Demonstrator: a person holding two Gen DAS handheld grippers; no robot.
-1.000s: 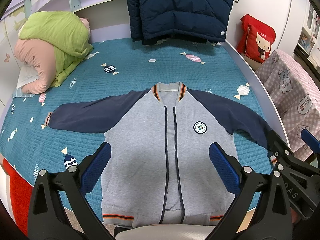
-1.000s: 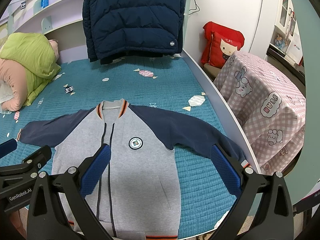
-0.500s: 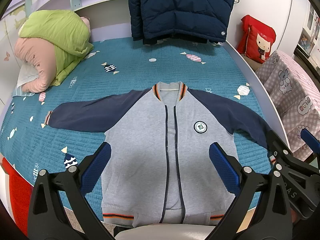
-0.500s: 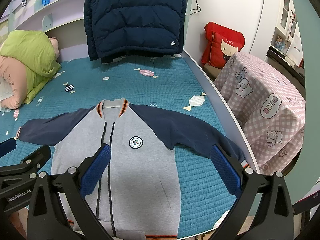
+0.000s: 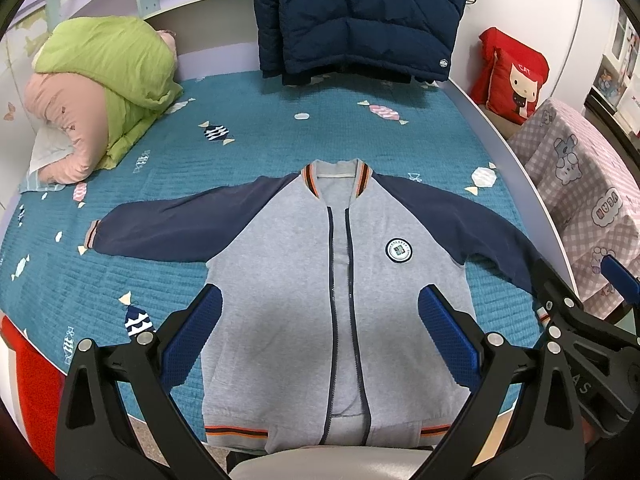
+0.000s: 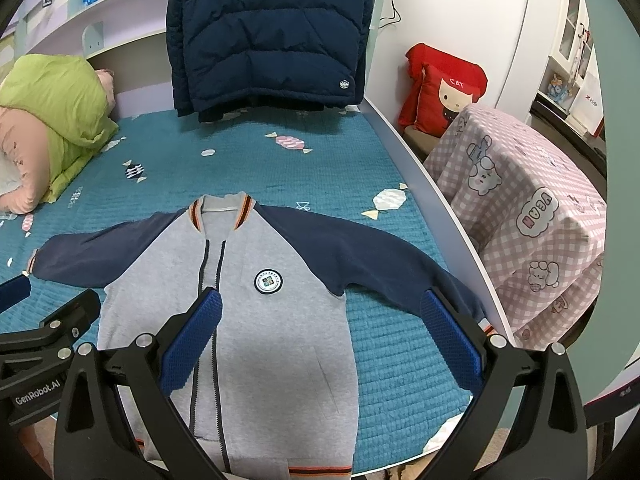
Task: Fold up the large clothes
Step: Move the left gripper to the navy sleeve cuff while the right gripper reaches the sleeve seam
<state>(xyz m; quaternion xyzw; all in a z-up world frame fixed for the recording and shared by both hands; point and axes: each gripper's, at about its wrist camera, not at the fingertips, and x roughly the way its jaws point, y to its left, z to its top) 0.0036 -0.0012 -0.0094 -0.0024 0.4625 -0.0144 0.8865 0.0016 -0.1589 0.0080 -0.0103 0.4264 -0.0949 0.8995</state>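
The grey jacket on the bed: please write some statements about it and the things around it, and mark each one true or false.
1. The grey jacket lies flat with both navy sleeves spread out to the sides. True.
2. Its zipper is closed up to the collar. False: the front is unzipped, and the two edges lie slightly apart.
3. The left hand-held gripper is shut on the hem. False: it is open and holds nothing.
4. A navy puffer jacket hangs at the far end of the bed. True.
5. The round badge is on a navy sleeve. False: it sits on the grey chest panel.
6. The right hand-held gripper is open. True.
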